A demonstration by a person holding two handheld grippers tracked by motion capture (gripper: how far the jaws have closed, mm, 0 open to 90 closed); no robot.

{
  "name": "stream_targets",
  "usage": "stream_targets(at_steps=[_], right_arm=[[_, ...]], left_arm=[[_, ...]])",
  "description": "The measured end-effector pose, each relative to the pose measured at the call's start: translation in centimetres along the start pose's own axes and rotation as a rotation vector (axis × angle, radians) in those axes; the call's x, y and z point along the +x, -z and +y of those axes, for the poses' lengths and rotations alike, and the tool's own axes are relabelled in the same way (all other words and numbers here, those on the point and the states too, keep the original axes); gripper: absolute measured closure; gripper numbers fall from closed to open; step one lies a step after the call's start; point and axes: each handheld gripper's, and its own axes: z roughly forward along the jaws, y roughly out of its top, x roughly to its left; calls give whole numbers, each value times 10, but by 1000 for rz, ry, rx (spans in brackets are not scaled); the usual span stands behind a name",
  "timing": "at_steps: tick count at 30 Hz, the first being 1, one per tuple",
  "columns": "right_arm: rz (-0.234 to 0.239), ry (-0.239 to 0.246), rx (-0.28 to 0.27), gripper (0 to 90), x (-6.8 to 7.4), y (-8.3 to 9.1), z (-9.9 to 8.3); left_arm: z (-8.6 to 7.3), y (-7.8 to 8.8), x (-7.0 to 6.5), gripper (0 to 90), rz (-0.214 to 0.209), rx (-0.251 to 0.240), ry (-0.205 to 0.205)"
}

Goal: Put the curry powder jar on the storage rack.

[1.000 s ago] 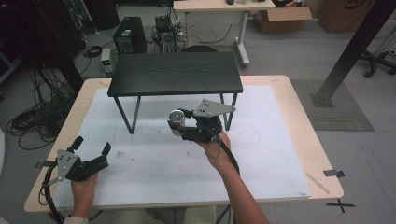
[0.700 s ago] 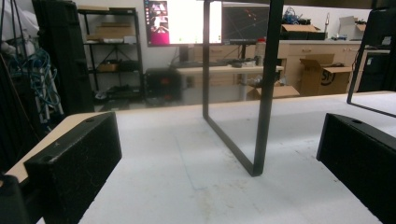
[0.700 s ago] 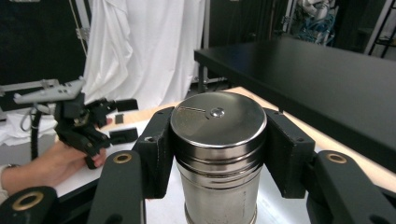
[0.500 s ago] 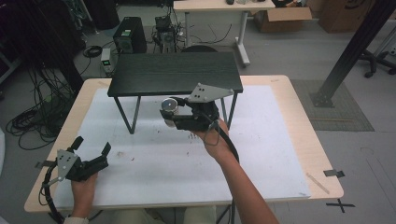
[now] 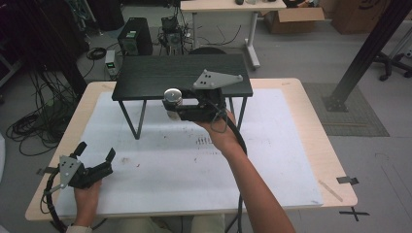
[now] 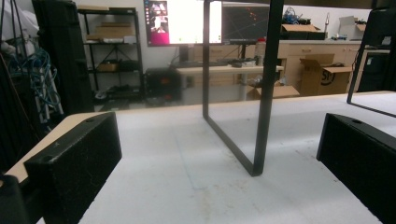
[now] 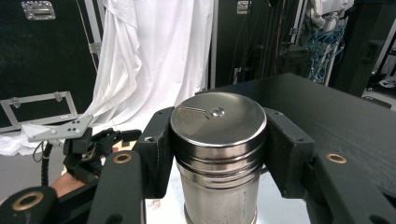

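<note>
The right gripper (image 5: 171, 106) is held above the white table surface (image 5: 272, 160), at the front edge of the small black shelf (image 5: 182, 75), with its jaws clamped on a metal canister (image 5: 172, 99). In the right gripper view, the canister (image 7: 217, 154) stands upright between the two black jaws, one pressed against each side just below the flat lid; the lid carries a small centre rivet. The shelf top (image 7: 336, 121) lies just beside and level with the lid. The canister is clear of the table and not yet on the shelf. The left gripper (image 5: 94, 158) rests low near the front left corner of the table, its jaws spread wide and holding nothing. In the left gripper view, one black shelf leg (image 6: 264, 93) stands ahead between the open jaws, well apart from both.
</note>
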Motion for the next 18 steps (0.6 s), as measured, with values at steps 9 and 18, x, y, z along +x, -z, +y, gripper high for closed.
stream_targets(at_steps=[9, 18], right_arm=[[-8, 14, -12, 486, -6, -8, 19], [-31, 1, -23, 486, -20, -19, 31]], left_arm=[[0, 0, 0, 2, 0, 0, 0], [0, 0, 0, 3, 0, -1, 0]])
